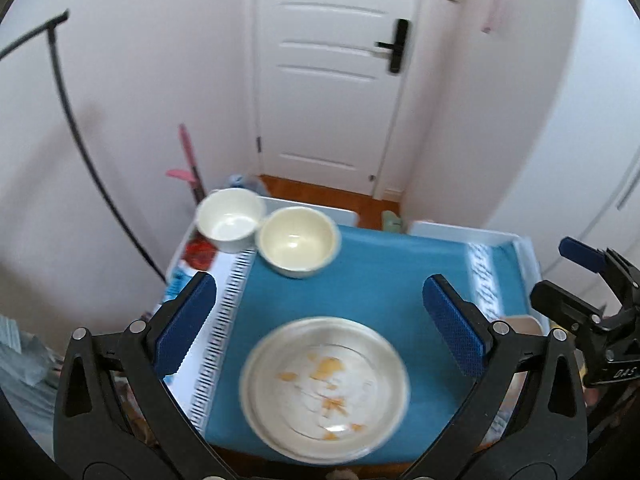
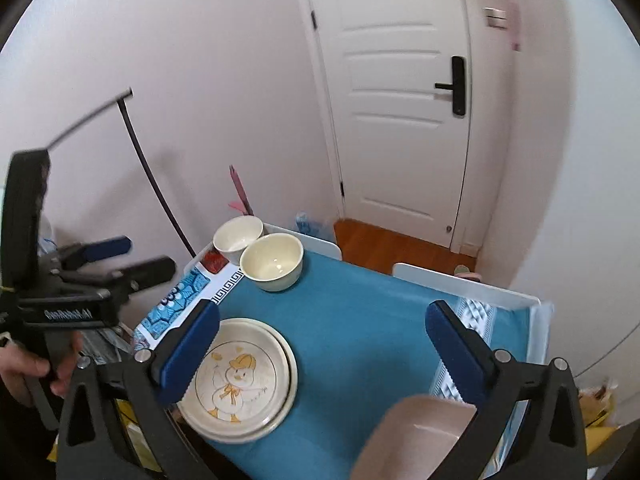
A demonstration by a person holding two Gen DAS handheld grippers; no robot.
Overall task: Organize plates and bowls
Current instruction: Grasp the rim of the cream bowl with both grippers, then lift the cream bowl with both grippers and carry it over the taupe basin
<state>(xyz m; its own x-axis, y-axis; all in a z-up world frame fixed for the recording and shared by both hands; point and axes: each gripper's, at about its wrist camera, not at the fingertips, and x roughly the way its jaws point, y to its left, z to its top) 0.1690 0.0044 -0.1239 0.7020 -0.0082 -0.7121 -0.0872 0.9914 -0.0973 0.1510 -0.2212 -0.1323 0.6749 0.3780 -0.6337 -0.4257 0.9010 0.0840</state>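
Both tools released, nothing btwn pads: left tool [image 1: 320, 320], right tool [image 2: 322, 348]. Stacked plates [image 2: 240, 380] at table [image 2: 360, 320] near-left edge; two bowls [image 2: 272, 262] far-left corner, touching. Blue centre open.

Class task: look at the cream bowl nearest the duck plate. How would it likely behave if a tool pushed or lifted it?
The cream bowl looks glazed, so probably slippery and breakable. Its narrower base suggests it might tip if pushed high. It touches the white bowl, likely nudging it.

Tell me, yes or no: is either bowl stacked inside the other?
No. In the right wrist view the white bowl and the cream bowl stand side by side on the table, rims touching.
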